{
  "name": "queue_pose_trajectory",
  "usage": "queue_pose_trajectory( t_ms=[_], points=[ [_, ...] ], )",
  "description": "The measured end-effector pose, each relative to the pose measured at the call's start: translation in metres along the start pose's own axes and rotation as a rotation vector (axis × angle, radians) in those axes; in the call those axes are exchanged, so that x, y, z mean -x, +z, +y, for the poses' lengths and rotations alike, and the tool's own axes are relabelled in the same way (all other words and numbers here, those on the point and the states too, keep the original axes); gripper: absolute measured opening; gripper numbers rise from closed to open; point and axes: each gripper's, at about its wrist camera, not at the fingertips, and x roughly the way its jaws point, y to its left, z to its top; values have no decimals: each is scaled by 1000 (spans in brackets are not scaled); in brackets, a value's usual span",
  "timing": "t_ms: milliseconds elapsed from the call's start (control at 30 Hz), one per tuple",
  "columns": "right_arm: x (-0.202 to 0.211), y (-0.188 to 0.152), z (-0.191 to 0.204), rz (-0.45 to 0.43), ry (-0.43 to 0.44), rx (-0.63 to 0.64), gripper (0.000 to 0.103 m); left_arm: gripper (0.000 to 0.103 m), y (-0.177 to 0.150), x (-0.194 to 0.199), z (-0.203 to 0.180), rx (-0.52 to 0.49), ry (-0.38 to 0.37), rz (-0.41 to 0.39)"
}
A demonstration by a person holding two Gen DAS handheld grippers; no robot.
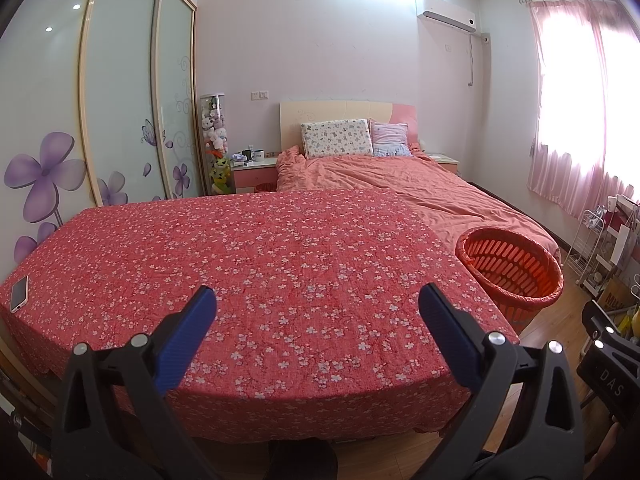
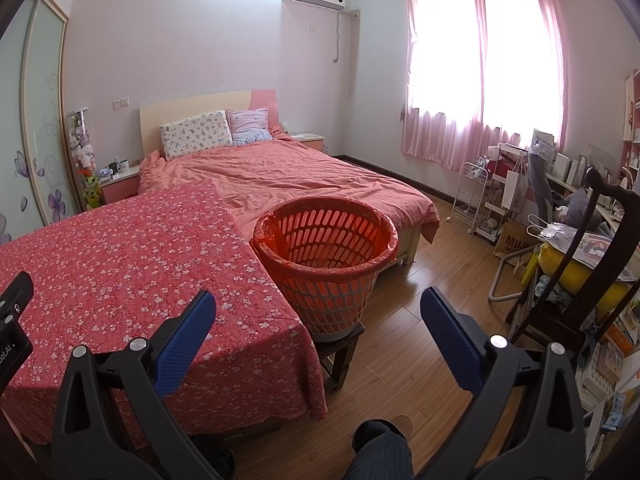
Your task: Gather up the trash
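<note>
Basket (image 2: 326,256) off counter's (image 1: 248,264) right edge: light, flexible plastic, thin liner; grip the rim. No trash visible. Left hand-held gripper (image 1: 318,308) and right hand-held gripper (image 2: 318,312) both spread wide, empty.

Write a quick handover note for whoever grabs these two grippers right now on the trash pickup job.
Left gripper: open, holding nothing, over the table.
Right gripper: open, holding nothing, near the table's right edge.
Basket: orange, lined with a bag, on a low stool beside the table; what's inside can't be seen.
No trash visible on the table; only a phone at the far left edge.
What's left is unclear: look around for trash.
</note>
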Motion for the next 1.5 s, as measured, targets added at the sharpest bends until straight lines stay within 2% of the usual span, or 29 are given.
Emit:
queue_pose_trajectory(
  t_ms=[1500],
  points=[
    [-1, -6, 3, 7, 1, 2, 101, 99, -3, -4, 18, -20, 23, 7]
  ],
)
